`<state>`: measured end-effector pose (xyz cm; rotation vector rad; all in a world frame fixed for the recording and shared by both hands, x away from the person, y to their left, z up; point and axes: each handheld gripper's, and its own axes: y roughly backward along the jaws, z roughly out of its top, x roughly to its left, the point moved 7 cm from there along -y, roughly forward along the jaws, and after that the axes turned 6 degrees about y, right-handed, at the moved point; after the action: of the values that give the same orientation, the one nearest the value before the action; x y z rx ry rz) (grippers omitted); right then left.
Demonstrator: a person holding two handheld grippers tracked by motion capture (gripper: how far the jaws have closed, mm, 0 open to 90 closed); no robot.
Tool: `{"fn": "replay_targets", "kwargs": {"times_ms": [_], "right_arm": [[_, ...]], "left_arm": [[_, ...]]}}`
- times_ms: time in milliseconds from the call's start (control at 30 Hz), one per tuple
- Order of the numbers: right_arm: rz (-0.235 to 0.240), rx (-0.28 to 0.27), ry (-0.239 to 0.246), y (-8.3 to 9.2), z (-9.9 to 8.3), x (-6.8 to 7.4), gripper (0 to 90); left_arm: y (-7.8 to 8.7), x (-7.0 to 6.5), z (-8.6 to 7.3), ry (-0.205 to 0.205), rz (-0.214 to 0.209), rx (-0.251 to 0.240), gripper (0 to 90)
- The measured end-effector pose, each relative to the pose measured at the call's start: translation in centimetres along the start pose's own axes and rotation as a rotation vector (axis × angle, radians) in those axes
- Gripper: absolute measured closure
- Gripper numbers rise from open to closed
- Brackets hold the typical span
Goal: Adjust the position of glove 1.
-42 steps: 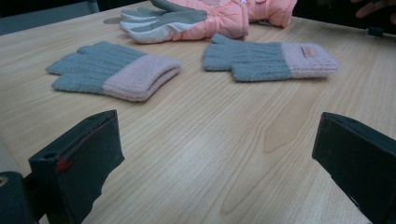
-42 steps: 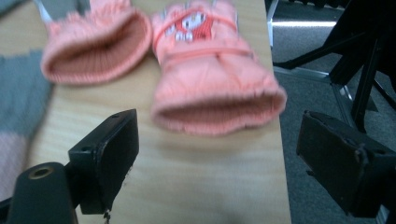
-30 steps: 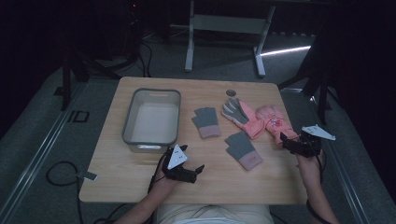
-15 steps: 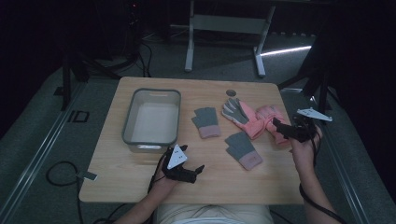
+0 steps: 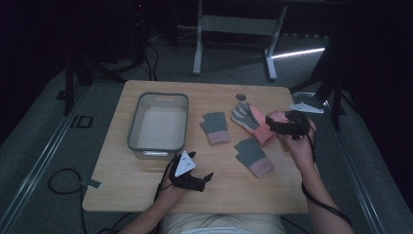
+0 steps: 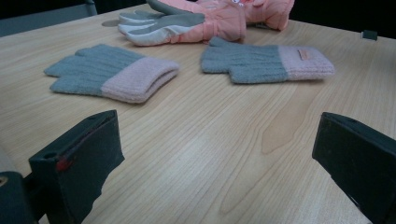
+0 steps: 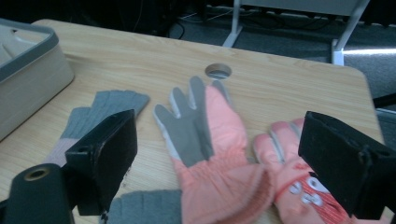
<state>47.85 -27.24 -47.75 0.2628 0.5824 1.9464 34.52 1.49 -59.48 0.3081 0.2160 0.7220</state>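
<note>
high view of a wooden bench (image 5: 146, 195) with four gloves and a grey tub (image 5: 158, 122). the right tongs (image 5: 275, 126) hang over the cuff end of a pink padded glove (image 5: 253, 122), at about 3 o'clock from the bench centre; their jaws stand wide apart and hold nothing. in the right gripper view this glove (image 7: 210, 135) lies palm up, grey palm showing, with a second pink glove (image 7: 299, 186) touching it on the far side and partly tucked under its cuff. a grey knit glove (image 5: 214, 127) with a pink cuff lies at 9 o'clock from the padded one, and another knit glove (image 5: 253, 157) at 6 o'clock, just beside it. the left tongs (image 5: 207, 176) rest near the bench edge at 6 o'clock, jaws likewise spread and empty, pointing across bare wood toward the knit gloves (image 6: 112, 74). the tub stands at 9 o'clock, well apart from the padded gloves.

likely risks: because the two pink gloves overlap, closing on the cuff may pinch both together; the padded fabric is bulky and slick, so a shallow bite on a fold could slip; a sweep toward the tub could drag the knit gloves lying between
</note>
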Motion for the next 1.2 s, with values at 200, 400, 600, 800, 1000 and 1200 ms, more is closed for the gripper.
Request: {"fn": "replay_targets", "kwargs": {"times_ms": [200, 400, 600, 800, 1000, 1200], "right_arm": [[0.067, 0.01, 0.049, -1.8, 0.8, 2.4, 16.3], [0.1, 0.017, 0.083, -3.1, 1.2, 4.1, 24.4], [0.149, 0.027, 0.121, -4.9, 1.5, 6.5, 32.9], [0.186, 0.044, 0.157, -6.4, 1.6, 8.4, 38.1], [0.234, 0.07, 0.203, -8.2, 1.2, 10.5, 43.9], [0.267, 0.126, 0.226, -10.4, 0.6, 11.9, 52.2]], "left_arm": [[0.0, 0.0, 0.0, -0.004, 0.0, 0.001, 1.1], [0.1, -0.1, 0.0, -0.01, 0.002, -0.009, 1.1], [0.1, -0.2, 0.0, -0.02, 0.002, -0.011, 1.1], [0.1, -0.2, 0.0, -0.019, 0.001, -0.012, 1.1], [0.1, -0.2, 0.0, -0.021, 0.001, -0.009, 1.1], [0.1, -0.2, 0.0, -0.02, 0.001, -0.015, 1.1]]}}
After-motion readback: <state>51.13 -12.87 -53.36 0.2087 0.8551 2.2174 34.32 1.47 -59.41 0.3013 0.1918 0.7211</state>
